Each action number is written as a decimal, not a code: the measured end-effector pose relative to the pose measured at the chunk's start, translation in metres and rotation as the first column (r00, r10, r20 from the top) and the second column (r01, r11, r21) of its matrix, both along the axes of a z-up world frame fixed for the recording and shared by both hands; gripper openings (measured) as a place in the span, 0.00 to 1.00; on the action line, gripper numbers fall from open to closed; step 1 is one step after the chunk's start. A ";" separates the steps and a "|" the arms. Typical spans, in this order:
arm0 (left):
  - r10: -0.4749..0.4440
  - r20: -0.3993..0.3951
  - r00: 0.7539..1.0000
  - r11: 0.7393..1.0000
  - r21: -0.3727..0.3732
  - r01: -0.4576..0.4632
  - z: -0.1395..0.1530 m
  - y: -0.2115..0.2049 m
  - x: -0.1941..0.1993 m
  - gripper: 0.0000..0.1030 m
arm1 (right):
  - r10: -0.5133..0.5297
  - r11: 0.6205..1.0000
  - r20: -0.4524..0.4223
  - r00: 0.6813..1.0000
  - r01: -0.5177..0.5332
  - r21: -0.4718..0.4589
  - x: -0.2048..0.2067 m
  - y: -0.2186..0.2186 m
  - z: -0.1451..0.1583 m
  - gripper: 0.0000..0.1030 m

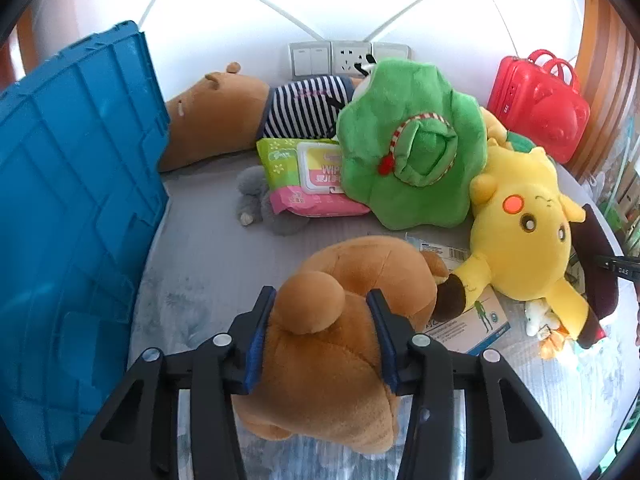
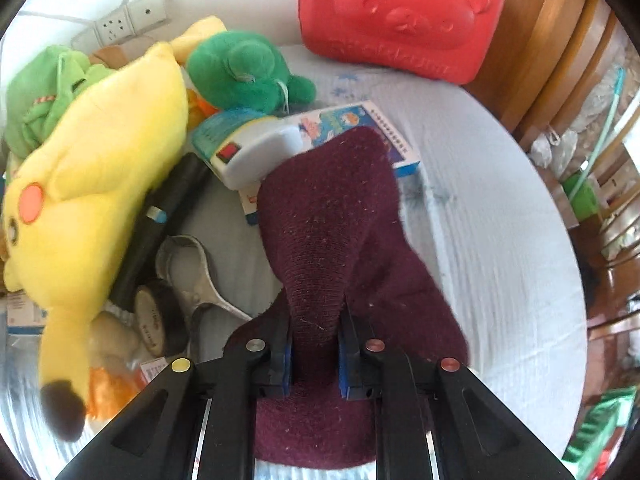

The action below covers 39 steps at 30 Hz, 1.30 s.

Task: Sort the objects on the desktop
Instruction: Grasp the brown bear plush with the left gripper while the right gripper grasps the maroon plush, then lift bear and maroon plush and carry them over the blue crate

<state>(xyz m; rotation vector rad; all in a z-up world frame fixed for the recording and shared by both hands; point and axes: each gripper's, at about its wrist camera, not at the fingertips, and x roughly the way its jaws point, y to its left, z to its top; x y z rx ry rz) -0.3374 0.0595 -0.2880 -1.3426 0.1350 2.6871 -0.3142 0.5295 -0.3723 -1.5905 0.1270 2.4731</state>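
My left gripper [image 1: 320, 304] is shut on a small brown plush bear [image 1: 332, 344], its blue pads pressing into both sides of the toy, which hangs a little above the grey table [image 1: 200, 264]. My right gripper [image 2: 316, 320] is shut on a dark maroon knitted sock [image 2: 332, 216], with a fold of the fabric pinched between the pads. The yellow plush [image 1: 524, 236] lies on its back at the right, also seen as the yellow plush [image 2: 92, 168] left of the sock. A green plush cushion [image 1: 408, 148] leans behind it.
A blue crate [image 1: 76, 208] stands at the left. A large brown striped plush [image 1: 240, 116], a wipes pack [image 1: 308, 180] and a red case [image 1: 540, 104] sit at the back. Near the sock lie a white device [image 2: 256, 148], a picture box [image 2: 360, 128], a black tube [image 2: 160, 216], scissors [image 2: 196, 276] and a green frog plush [image 2: 244, 68].
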 end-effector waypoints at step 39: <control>0.122 -0.152 0.981 0.989 0.098 -0.108 0.187 -0.088 0.168 0.27 | 0.333 0.933 -0.349 0.876 -0.360 -0.013 0.150 -0.167 0.241 0.15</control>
